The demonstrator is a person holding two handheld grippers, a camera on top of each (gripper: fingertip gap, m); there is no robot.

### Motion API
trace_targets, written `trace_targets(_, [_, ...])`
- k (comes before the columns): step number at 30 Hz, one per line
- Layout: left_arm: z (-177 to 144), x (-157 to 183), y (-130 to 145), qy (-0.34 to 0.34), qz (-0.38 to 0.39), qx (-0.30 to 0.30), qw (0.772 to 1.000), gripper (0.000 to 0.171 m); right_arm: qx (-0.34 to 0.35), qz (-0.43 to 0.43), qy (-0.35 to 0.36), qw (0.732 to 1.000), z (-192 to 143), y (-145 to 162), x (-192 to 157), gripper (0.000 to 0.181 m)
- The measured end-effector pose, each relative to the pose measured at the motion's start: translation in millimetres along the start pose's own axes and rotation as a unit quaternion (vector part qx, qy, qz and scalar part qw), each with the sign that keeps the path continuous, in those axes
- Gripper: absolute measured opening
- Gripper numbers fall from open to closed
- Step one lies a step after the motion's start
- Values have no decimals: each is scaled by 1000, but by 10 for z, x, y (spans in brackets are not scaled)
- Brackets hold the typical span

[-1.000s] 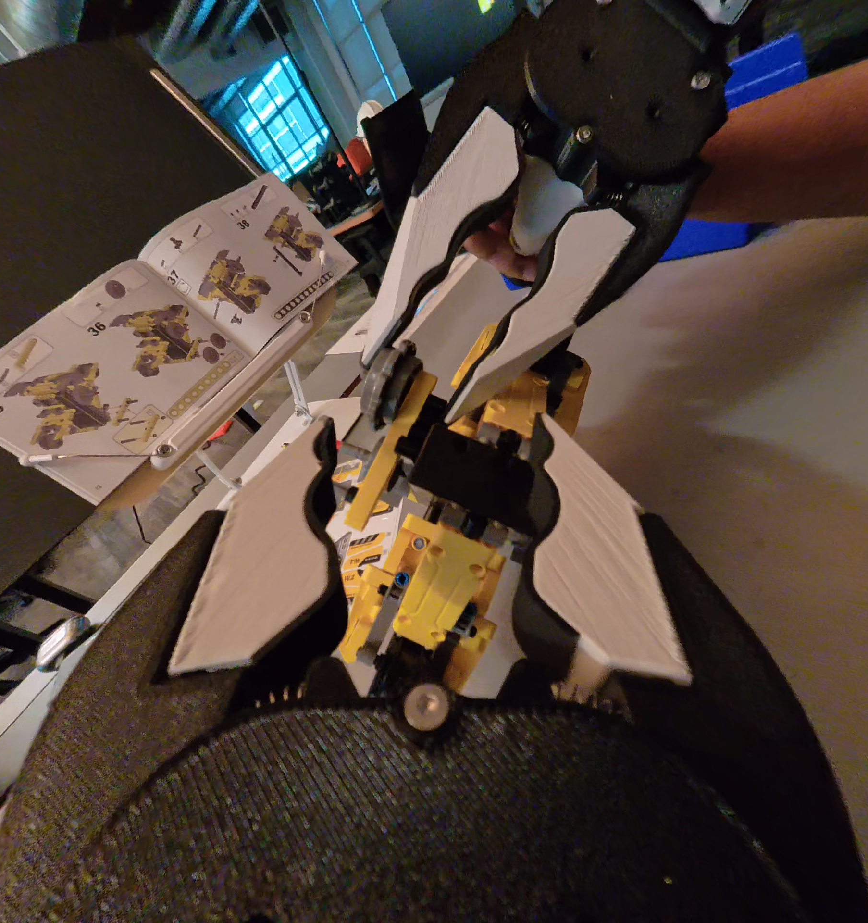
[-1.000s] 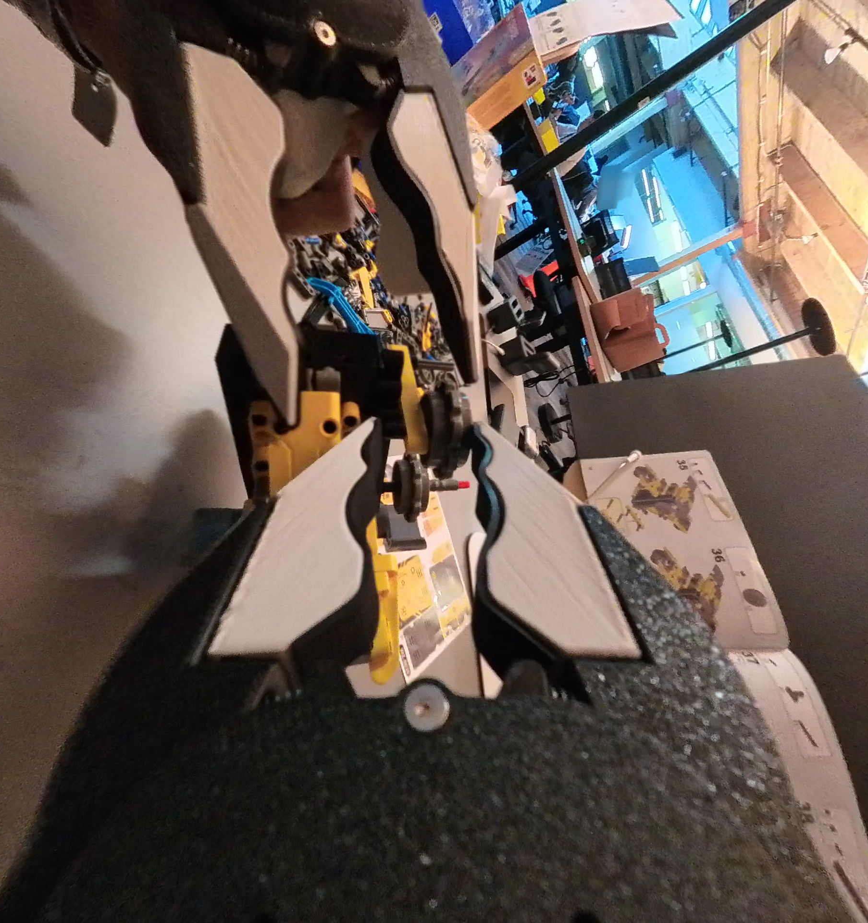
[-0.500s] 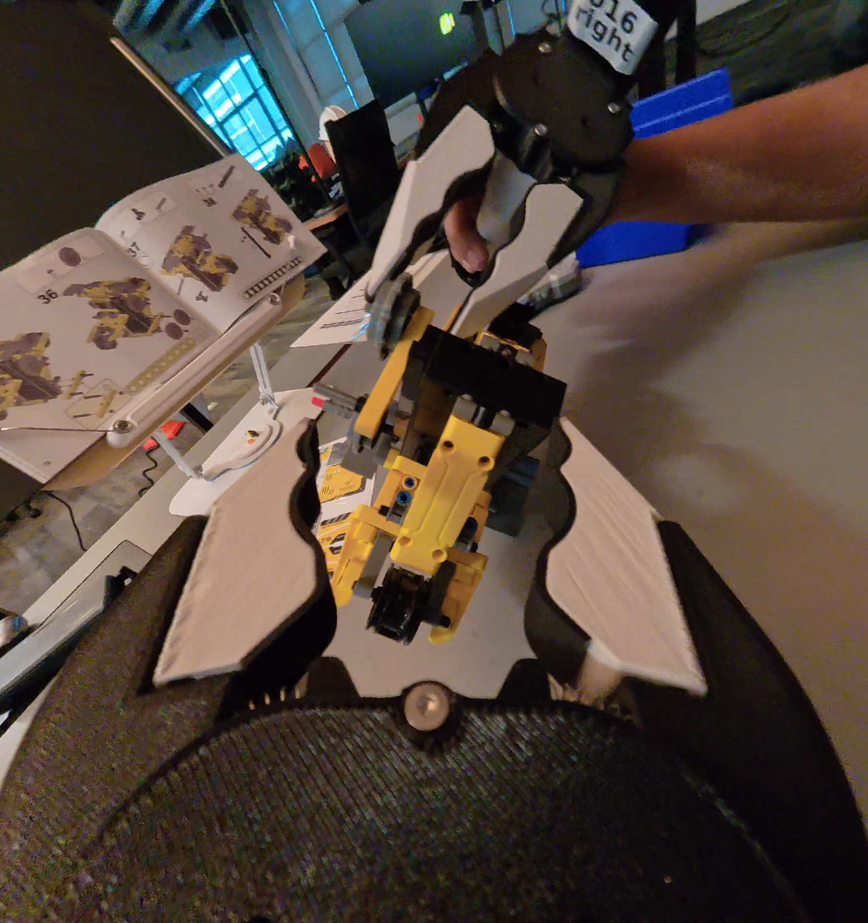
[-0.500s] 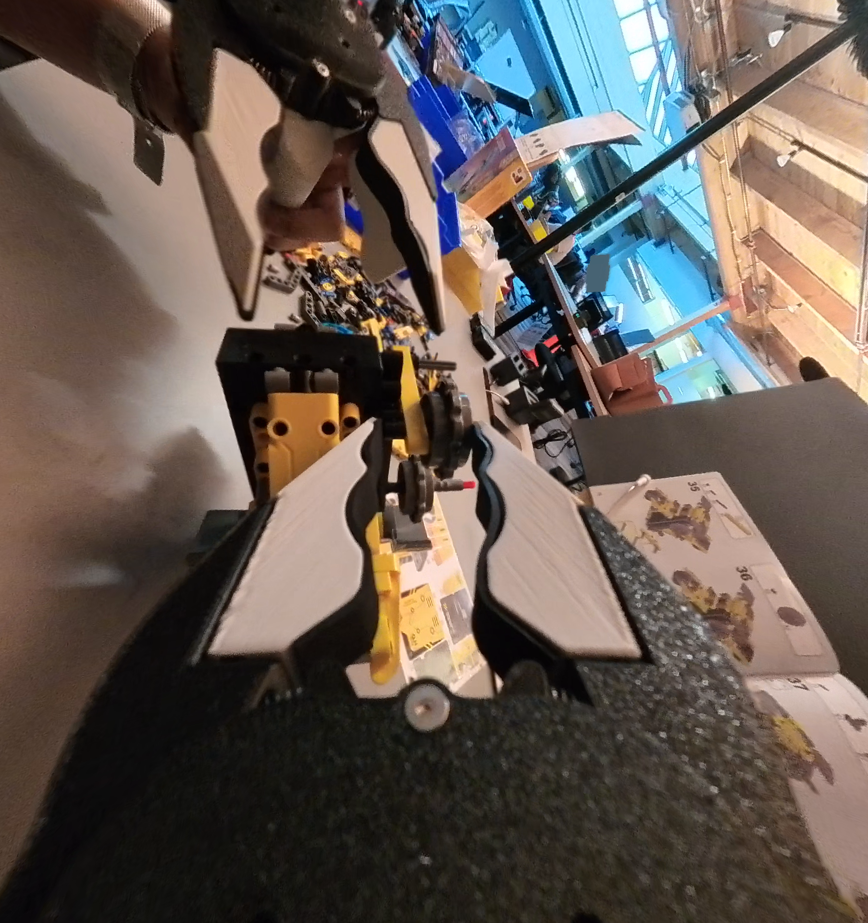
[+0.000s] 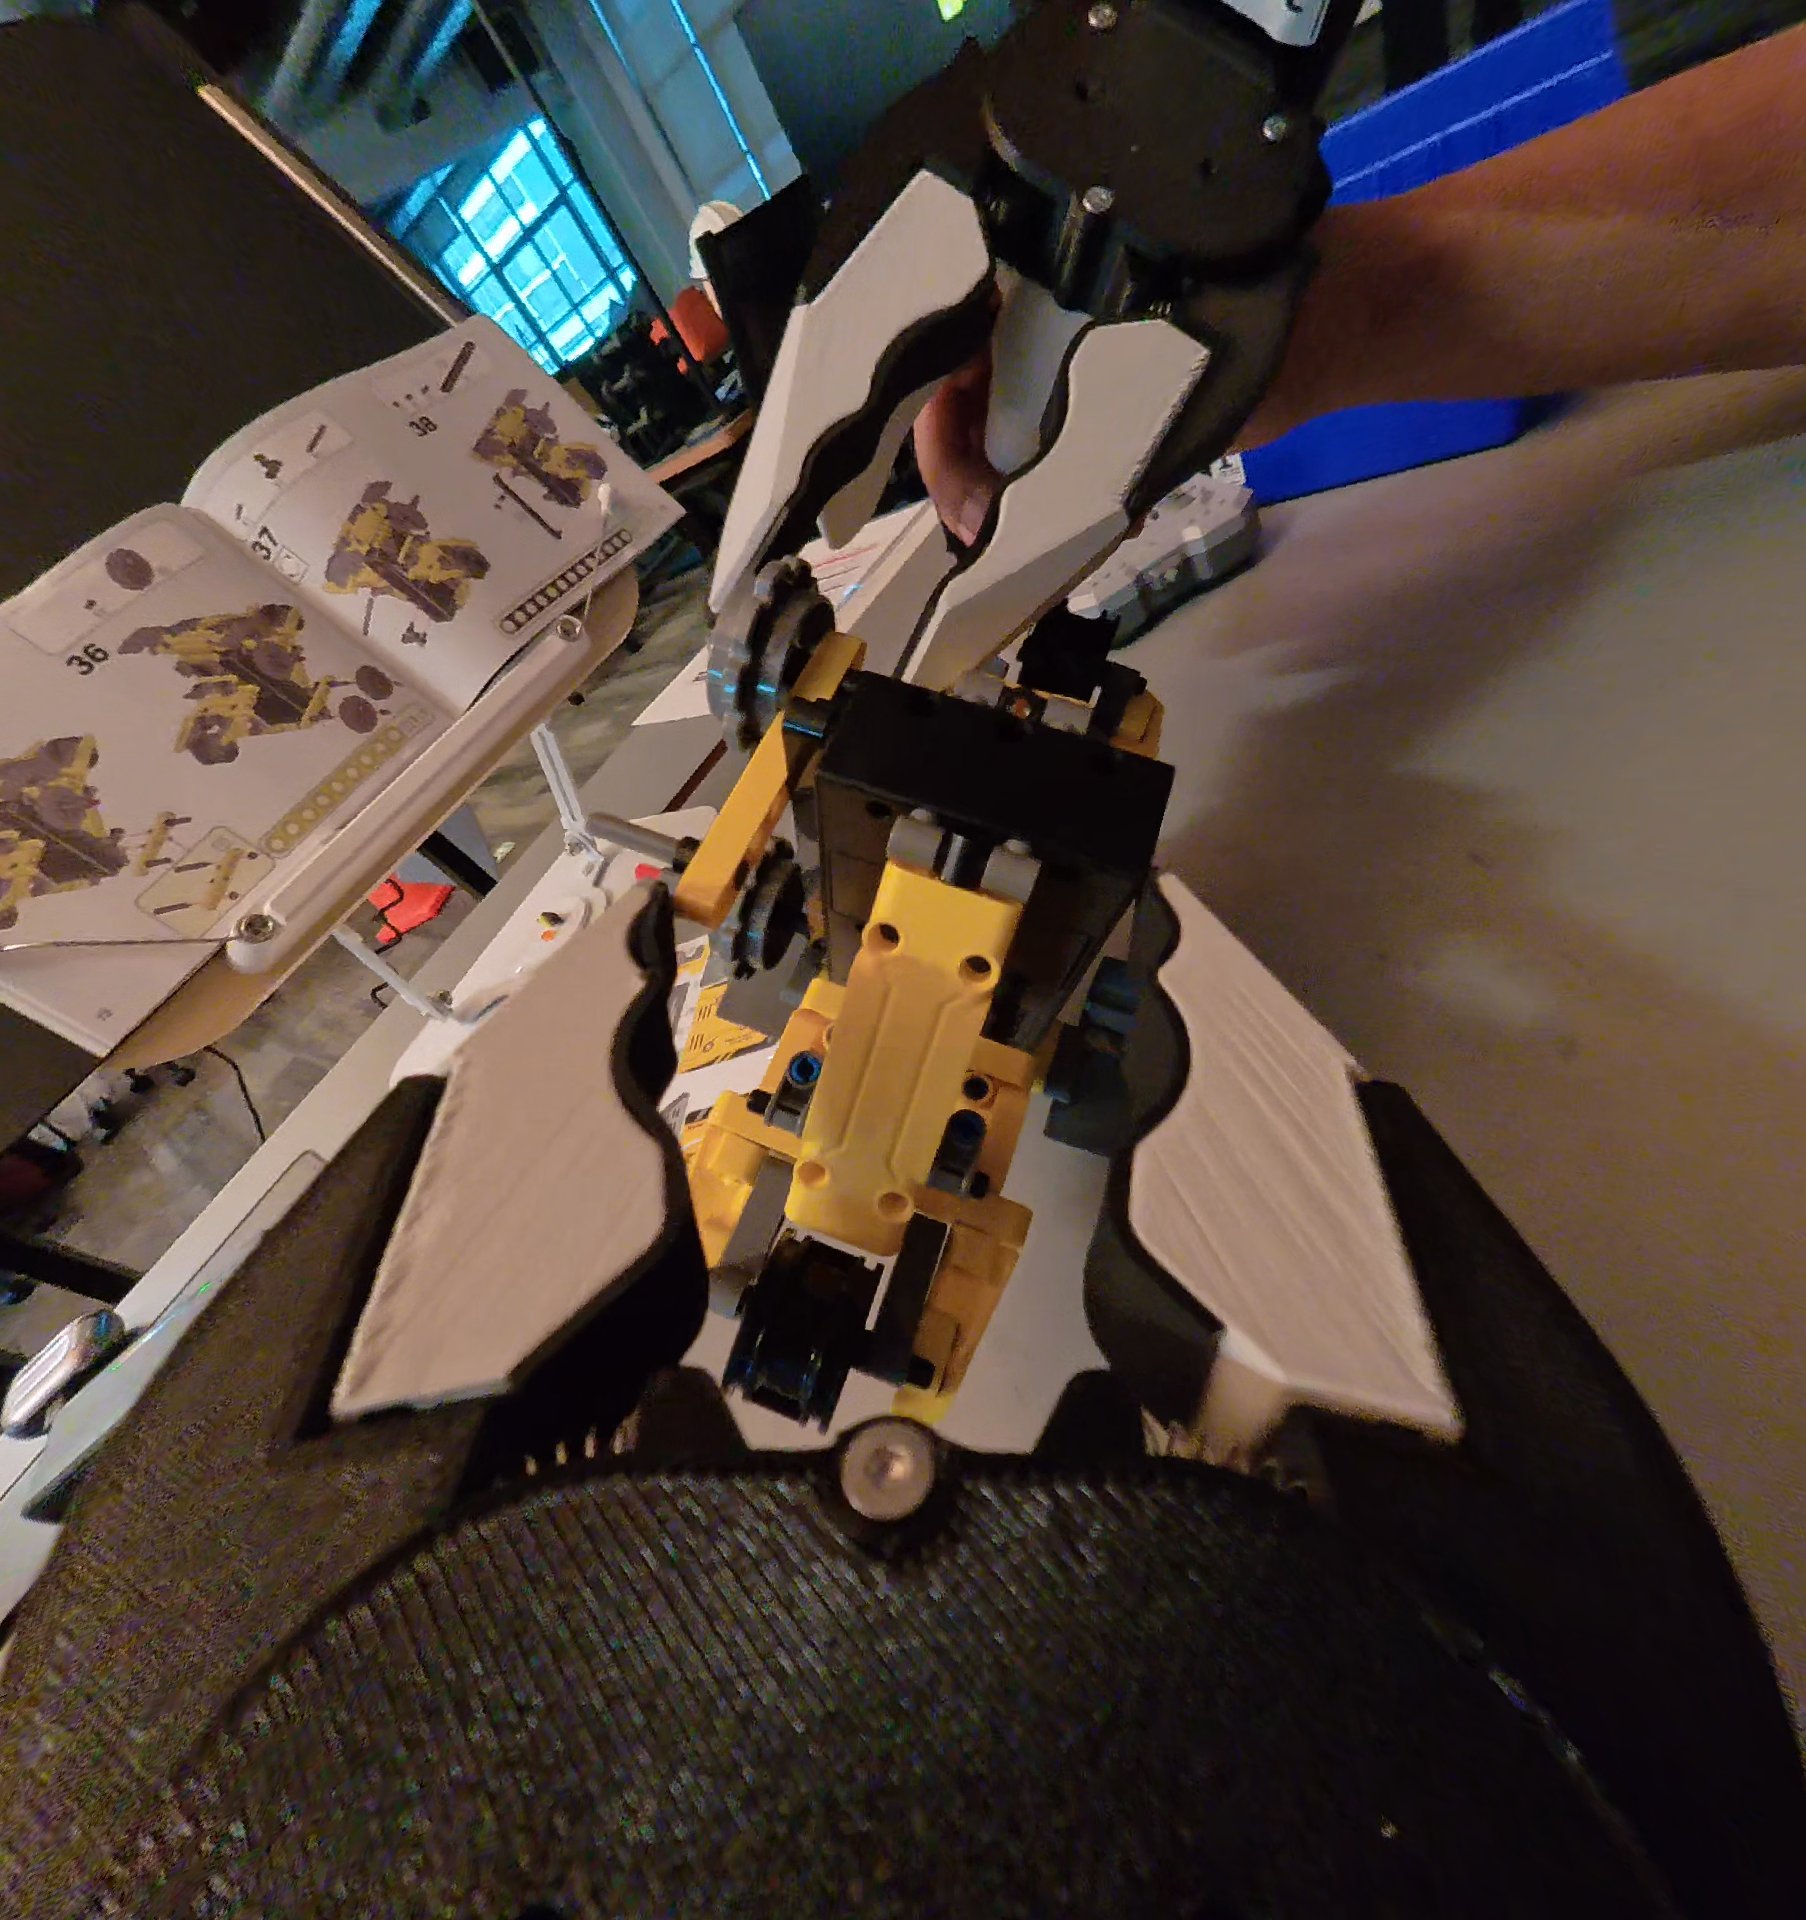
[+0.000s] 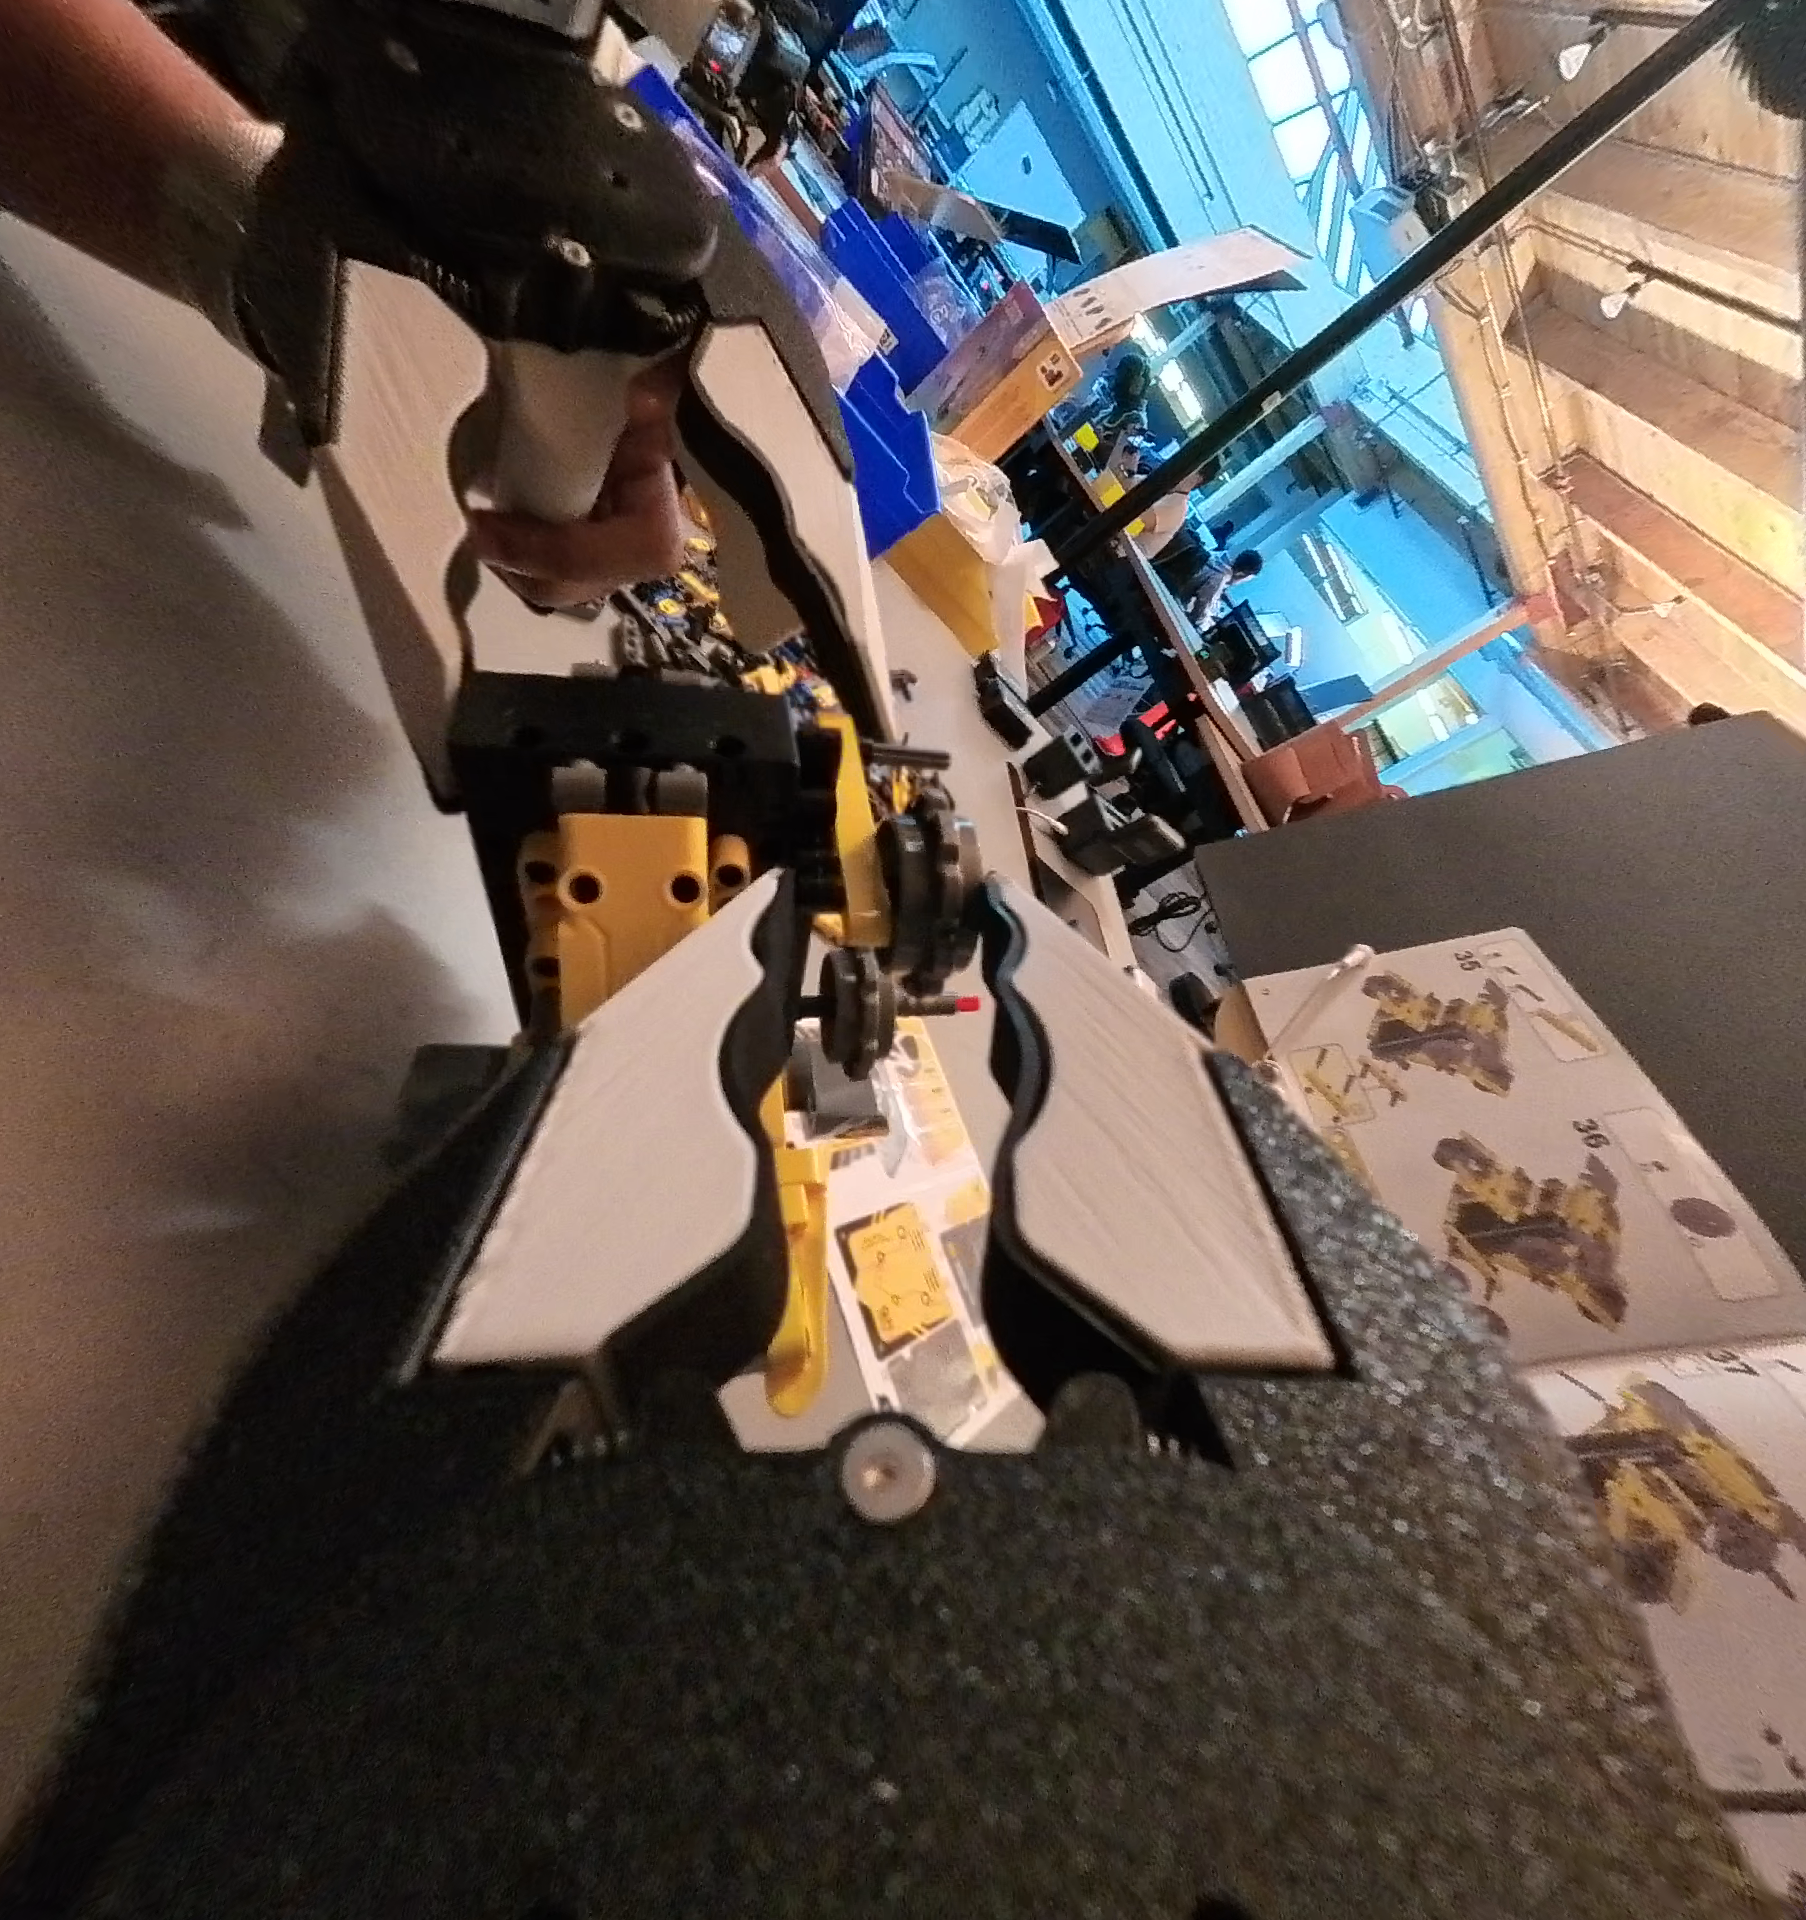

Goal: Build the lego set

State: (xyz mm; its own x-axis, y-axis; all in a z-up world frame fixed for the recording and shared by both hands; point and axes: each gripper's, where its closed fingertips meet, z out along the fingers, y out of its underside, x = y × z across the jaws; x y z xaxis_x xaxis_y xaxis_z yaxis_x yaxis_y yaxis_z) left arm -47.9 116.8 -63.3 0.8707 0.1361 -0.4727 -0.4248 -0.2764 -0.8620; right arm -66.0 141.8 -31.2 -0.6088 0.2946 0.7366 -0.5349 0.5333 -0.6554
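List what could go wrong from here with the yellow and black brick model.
1. The right gripper flanks the dark gear on the side of the model; squeezing off-centre might pop the gear off or twist the yellow beam.
2. The left gripper straddles the black frame, but a firm hold isn't evident, so the model could tip.

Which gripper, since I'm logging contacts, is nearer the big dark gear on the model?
Right. The right gripper has the dark gear between its fingertips; the left gripper straddles the yellow model lower down, farther from it.
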Motion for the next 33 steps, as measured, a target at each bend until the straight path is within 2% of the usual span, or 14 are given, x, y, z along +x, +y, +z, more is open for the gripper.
trace_targets(8, [46,33,14,6,-7,-8,1000,92,11,-3,-7,1000,2,-42,-17,34])
trace_targets(20, [50,57,17,-12,7,-14,1000,86,-26,15,-18,999,-15,-35,-24,34])
trace_targets(28, [54,67,8,-17,12,-17,1000,87,-33,21,-13,999,-32,-32,-33,33])
trace_targets(33, [19,106,-14,-27,29,-16,999,89,-18,-8,12,1000,-35,-94,-68,34])
